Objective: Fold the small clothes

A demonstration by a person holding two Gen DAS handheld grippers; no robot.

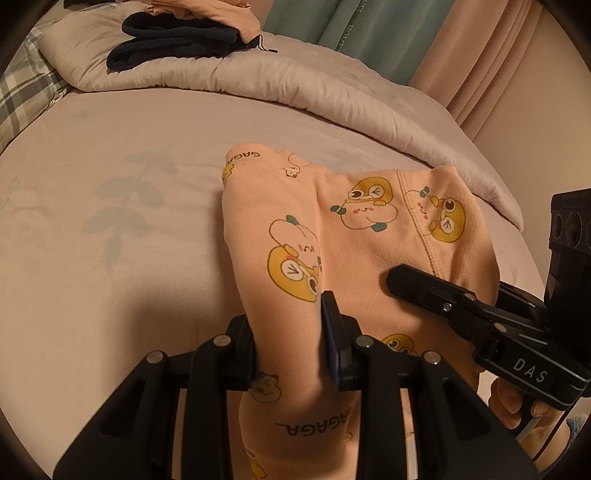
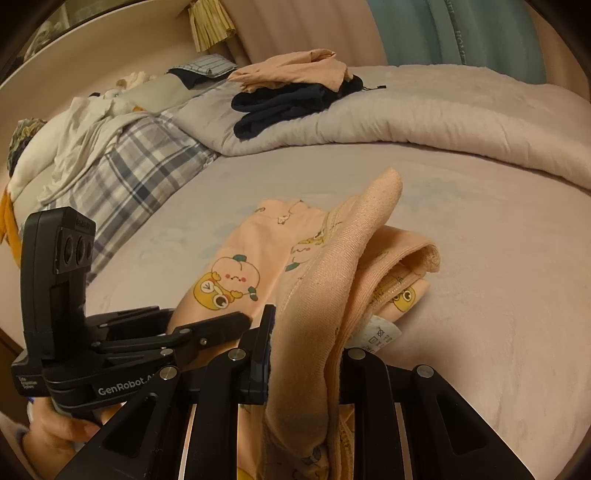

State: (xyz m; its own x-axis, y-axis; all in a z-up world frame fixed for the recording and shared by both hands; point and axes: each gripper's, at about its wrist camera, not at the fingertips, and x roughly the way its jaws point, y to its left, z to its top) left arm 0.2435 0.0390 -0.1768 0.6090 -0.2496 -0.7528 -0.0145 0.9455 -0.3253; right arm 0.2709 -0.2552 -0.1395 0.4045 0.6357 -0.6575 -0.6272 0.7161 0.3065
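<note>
open sheet (image 1: 110, 166) left — quilt (image 1: 295, 92) behind

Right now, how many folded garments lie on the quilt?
2: a dark garment on the quilt, a peach garment stacked on it. Others may be hidden.

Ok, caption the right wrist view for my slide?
Right gripper pinching a peach cartoon-print garment above the bed.

I read "GAGA" upside down on the peach garment (image 1: 354, 236), near its far hem, and "GAGAGA" again close to my left gripper (image 1: 291, 339). "DAS" on the right gripper (image 1: 424, 284) body. "GenRobot.A…" on the left gripper body, right view. Curtain (image 1: 347, 26) lettering: "HOME". Care tag (image 2: 380, 334): laundry symbols, text illegible.
</note>
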